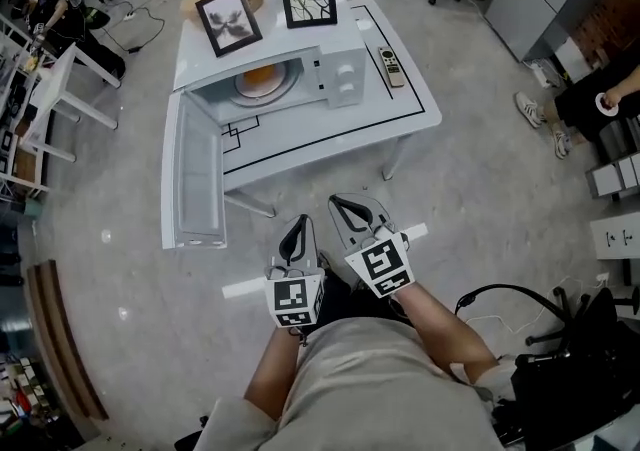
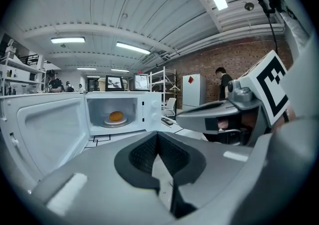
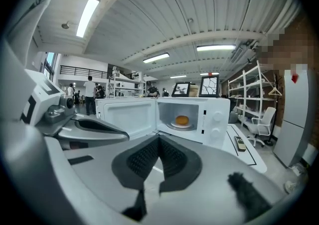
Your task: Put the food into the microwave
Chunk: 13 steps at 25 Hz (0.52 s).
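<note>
Since the food (image 1: 262,76) already sits on the round plate (image 1: 283,91) inside the microwave (image 1: 340,74), what the task seems to lack is only the shutting of the door (image 1: 195,179). In the head view both tools are held close to the person's body, well apart from the bench (image 1: 400,114). The left gripper (image 1: 299,224) has its jaws pressed together with nothing between them, and the right gripper (image 1: 350,211) is closed and empty too. From the jaws the food lies at about 11 o'clock, deep in the cavity. The door stands swung fully out past the bench's near edge, hinged at the microwave's left side, and its long axis runs from 12 to 6 o'clock toward the person. Its free end lies at about 10 o'clock from the left gripper, which is the nearer one. I judge a push on that end toward 2 o'clock would swing it shut.
</note>
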### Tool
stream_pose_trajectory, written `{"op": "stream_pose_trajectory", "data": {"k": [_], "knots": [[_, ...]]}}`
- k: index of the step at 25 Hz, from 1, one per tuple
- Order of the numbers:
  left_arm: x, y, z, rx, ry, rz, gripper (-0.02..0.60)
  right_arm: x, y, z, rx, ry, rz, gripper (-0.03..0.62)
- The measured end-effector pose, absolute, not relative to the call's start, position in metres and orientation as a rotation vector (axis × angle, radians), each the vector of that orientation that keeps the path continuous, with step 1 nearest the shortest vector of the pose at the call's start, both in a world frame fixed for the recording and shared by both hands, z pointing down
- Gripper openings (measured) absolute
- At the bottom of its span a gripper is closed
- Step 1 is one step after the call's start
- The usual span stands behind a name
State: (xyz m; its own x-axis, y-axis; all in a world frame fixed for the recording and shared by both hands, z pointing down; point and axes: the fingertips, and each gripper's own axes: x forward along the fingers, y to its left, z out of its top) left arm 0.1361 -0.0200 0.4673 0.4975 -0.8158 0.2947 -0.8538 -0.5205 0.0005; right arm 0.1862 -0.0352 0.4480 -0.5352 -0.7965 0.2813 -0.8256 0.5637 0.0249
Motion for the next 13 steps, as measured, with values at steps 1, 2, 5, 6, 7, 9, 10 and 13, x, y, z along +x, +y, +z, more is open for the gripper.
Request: {"op": "stream_pose_trajectory", "data": {"k": [1, 2, 5, 6, 7, 9, 10, 13], "knots": [[0.135, -0.020, 0.466, 2.589, -1.447, 0.392, 0.006, 0.185, -0.034, 0.448, 1.349, -2.536, 0.173, 0.011], [0.133, -0.021, 0.464, 2.591, -1.442, 0.390, 0.006, 0.184, -0.033, 0.448, 1.350, -2.534, 0.181, 0.011], [0.128, -0.030, 0.455, 2.606, -1.445, 0.372, 0.006, 0.181, -0.038, 0.443, 1.355, -2.532, 0.166, 0.011], [0.128, -0.034, 0.453, 2.612, -1.444, 0.371, 0.006, 0.180, -0.040, 0.441, 1.359, -2.531, 0.156, 0.011], [0.127, -0.037, 0.452, 2.617, -1.440, 0.373, 0.006, 0.178, -0.042, 0.439, 1.364, -2.530, 0.150, 0.011], [0.127, -0.042, 0.452, 2.621, -1.434, 0.379, 0.006, 0.175, -0.045, 0.437, 1.371, -2.530, 0.146, 0.011], [0.126, -0.044, 0.451, 2.619, -1.432, 0.378, 0.006, 0.174, -0.046, 0.436, 1.374, -2.531, 0.146, 0.011], [0.122, -0.048, 0.449, 2.609, -1.426, 0.369, 0.006, 0.169, -0.049, 0.435, 1.375, -2.529, 0.148, 0.011]]}}
